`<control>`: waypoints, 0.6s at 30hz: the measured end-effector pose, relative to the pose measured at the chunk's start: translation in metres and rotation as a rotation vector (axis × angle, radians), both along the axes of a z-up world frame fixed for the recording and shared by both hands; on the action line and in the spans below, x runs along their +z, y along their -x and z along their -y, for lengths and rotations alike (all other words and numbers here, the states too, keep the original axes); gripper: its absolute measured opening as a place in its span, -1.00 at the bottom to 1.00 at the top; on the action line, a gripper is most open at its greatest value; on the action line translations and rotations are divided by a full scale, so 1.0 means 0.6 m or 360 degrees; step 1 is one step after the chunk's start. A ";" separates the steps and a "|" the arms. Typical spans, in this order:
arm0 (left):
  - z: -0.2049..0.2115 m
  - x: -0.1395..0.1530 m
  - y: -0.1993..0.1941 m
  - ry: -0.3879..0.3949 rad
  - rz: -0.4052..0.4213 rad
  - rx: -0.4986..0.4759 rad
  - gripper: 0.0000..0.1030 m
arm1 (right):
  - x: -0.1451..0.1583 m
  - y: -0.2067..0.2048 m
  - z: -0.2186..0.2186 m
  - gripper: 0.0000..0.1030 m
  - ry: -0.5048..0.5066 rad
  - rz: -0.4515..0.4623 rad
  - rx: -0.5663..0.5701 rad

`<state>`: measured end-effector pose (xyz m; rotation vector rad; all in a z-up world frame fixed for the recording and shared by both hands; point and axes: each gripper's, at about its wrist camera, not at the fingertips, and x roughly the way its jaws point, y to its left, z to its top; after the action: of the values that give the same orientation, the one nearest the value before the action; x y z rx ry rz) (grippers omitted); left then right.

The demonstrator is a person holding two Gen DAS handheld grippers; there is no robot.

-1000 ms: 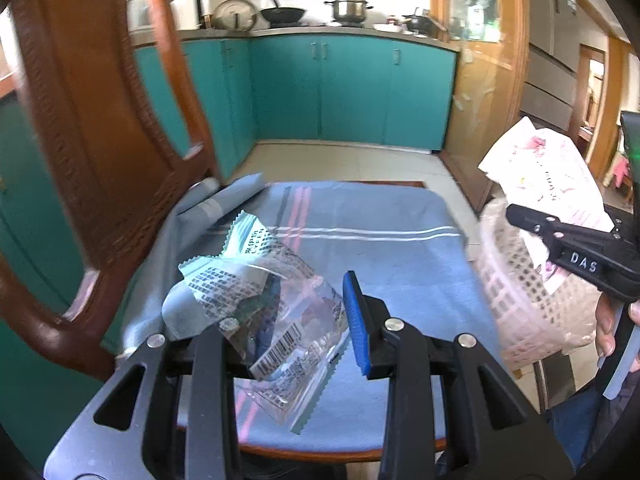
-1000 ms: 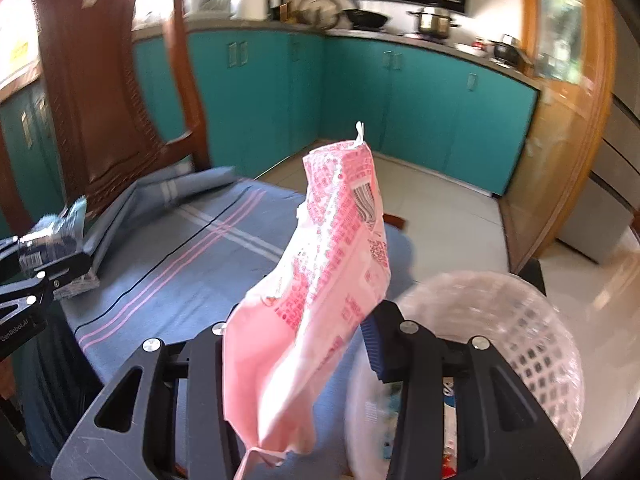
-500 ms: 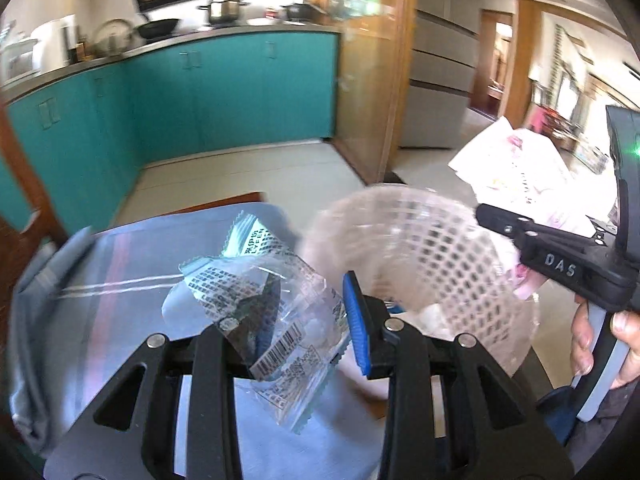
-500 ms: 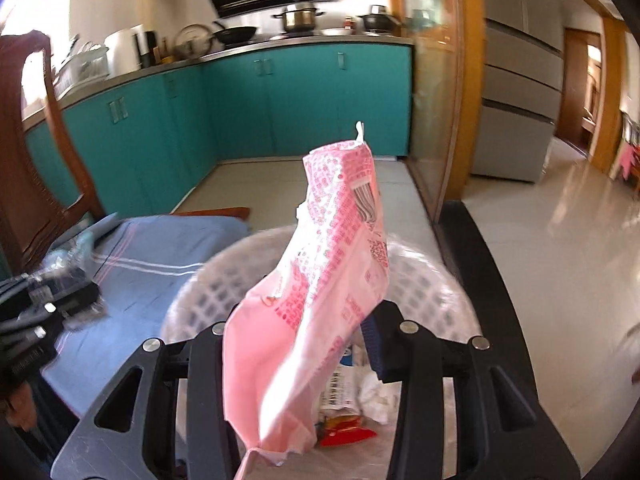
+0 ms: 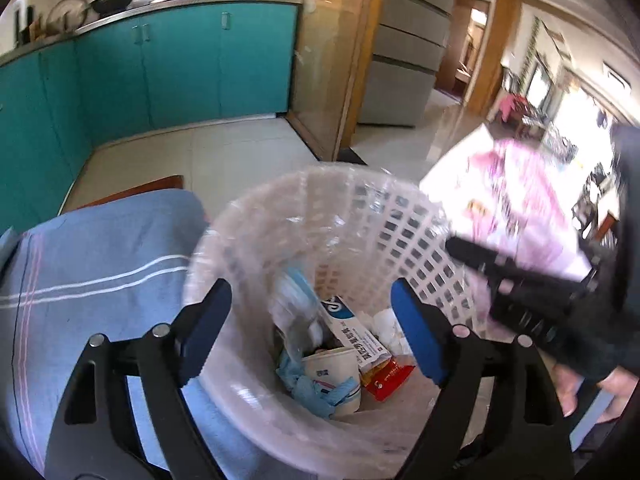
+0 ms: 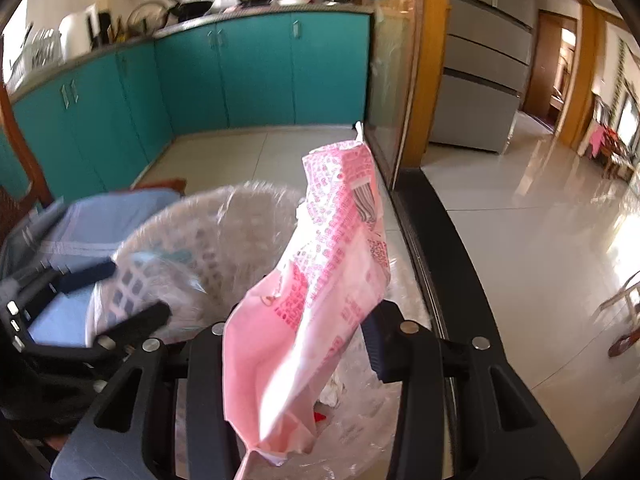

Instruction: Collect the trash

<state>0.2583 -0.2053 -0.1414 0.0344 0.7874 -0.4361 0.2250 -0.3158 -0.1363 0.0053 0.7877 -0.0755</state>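
My left gripper (image 5: 308, 292) hangs over the white mesh basket (image 5: 280, 188), its jaws opening wide. The clear crinkled wrapper (image 5: 296, 300) shows as a blur between them, free of the pads, dropping toward the trash inside. In the right wrist view the same left gripper (image 6: 120, 292) is spread at the basket's (image 6: 192, 208) left rim with the wrapper (image 6: 160, 268) beside it. My right gripper (image 6: 296, 332) is shut on a pink printed wrapper (image 6: 332, 248), held upright above the basket's right side. That wrapper (image 5: 512, 208) and the right gripper (image 5: 520, 280) appear blurred at the right.
The basket holds a toothpaste box (image 5: 352, 332), a paper cup (image 5: 332, 368), a red packet (image 5: 388, 380) and blue tissue. A table under a blue striped cloth (image 5: 100, 260) lies left of it. Teal cabinets (image 6: 260, 72) and a glass door frame (image 6: 416, 80) stand behind.
Both grippers swung right from the table to above the basket. The left gripper's jaws have spread and let go of the clear wrapper. The right keeps the pink wrapper.
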 end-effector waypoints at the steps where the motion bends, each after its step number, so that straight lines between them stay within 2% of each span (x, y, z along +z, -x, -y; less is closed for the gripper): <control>1: -0.016 0.007 0.003 0.0014 0.0011 0.0037 0.65 | -0.004 -0.004 -0.009 -0.15 0.0012 -0.0019 0.0029; 4: -0.053 0.029 0.015 0.0037 0.0062 0.0127 0.73 | -0.010 -0.010 -0.026 0.04 0.0032 -0.0054 0.0093; 7: -0.088 0.048 0.035 0.0028 0.0128 0.0222 0.79 | -0.015 -0.015 -0.044 0.56 0.0079 -0.0077 0.0110; 8: -0.099 0.055 0.047 0.0015 0.0153 0.0253 0.80 | -0.015 -0.016 -0.051 0.62 0.0111 -0.0067 0.0104; 11: -0.136 0.074 0.079 -0.0056 0.0239 0.0364 0.86 | -0.014 -0.020 -0.059 0.69 0.0147 -0.0039 0.0076; 13: -0.160 0.090 0.106 -0.0100 0.0308 0.0430 0.90 | -0.006 -0.014 -0.058 0.69 0.0153 0.0031 0.0016; 16: -0.201 0.116 0.158 -0.0159 0.0398 0.0501 0.93 | 0.023 0.025 -0.063 0.69 0.0141 0.0218 -0.0084; 18: -0.224 0.128 0.186 -0.0201 0.0437 0.0556 0.93 | 0.051 0.084 -0.082 0.81 0.0147 0.0360 -0.0128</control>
<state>0.1466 -0.0709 -0.0643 0.0714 0.5342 -0.0473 0.1749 -0.2663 -0.1057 -0.0415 0.5573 -0.1841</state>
